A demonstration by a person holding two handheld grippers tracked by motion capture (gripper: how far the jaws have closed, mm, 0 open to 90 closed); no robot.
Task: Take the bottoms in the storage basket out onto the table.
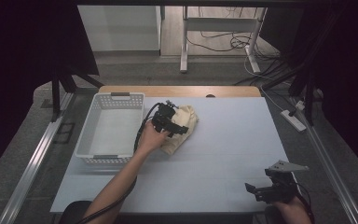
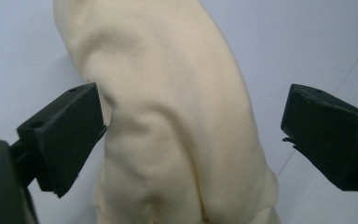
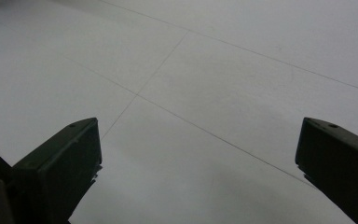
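Cloth: a cream, crumpled fabric bundle (image 1: 182, 126) lies on the pale sheet-covered table (image 1: 233, 154), just right of the basket and in the table's far-left part.
Left gripper: the black two-jaw left gripper (image 1: 173, 125) sits over the bundle; in the left gripper view its jaws stand wide with the cloth (image 2: 177, 121) between them. The left jaw's edge is at the fabric's side; the right jaw is clear of it, with bare table in the gap.
Right gripper: the black right gripper (image 1: 261, 190) is near the table's near-right corner, jaws wide apart over bare surface (image 3: 205, 93), holding nothing.
Basket: a white perforated plastic basket (image 1: 93, 122) stands along the table's left edge.
Open room: the middle and right of the table between the bundle and the right gripper are bare.
Edges: a wooden strip (image 1: 182, 91) shows at the far edge.
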